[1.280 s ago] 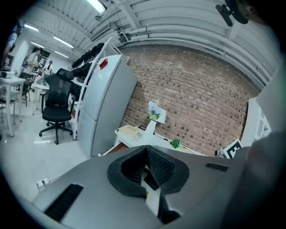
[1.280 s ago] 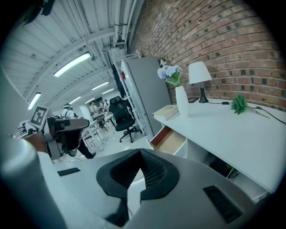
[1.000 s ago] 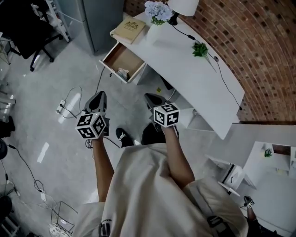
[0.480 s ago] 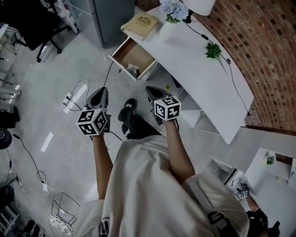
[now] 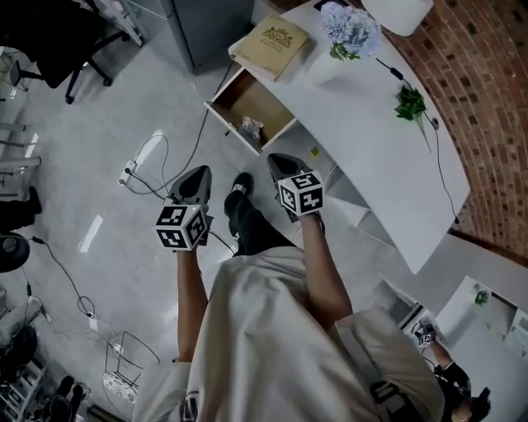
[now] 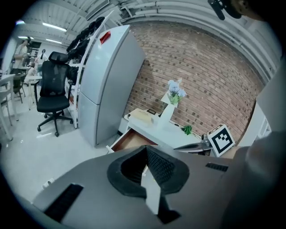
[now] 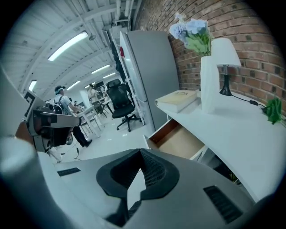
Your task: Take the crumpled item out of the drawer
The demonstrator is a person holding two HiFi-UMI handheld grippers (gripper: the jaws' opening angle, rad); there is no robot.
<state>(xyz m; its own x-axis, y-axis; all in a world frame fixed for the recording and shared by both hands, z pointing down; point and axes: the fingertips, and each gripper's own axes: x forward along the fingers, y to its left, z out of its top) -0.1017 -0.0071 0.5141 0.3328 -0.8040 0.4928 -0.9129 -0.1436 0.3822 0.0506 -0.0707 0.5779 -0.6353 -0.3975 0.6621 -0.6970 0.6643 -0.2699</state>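
The wooden drawer (image 5: 252,111) stands pulled out from the left end of the white desk (image 5: 371,157). A pale crumpled item (image 5: 250,128) lies inside it near the front. My left gripper (image 5: 199,171) hangs over the floor, short of the drawer, shut and empty. My right gripper (image 5: 274,158) is just below the drawer's front corner, also shut and empty. The left gripper view shows the shut jaws (image 6: 145,148) aimed at the drawer (image 6: 129,141). From the right gripper (image 7: 140,152) I see the drawer (image 7: 178,138) from the side, and the crumpled item is hidden there.
A tan book (image 5: 275,41), a vase of blue flowers (image 5: 351,29) and a small green plant (image 5: 411,103) sit on the desk. A grey cabinet (image 5: 206,21) stands left of the drawer. Cables (image 5: 148,161) trail on the floor beside an office chair (image 5: 49,41).
The person has stepped toward the desk, so the drawer is now closer to both grippers. Both grippers stay shut and empty.
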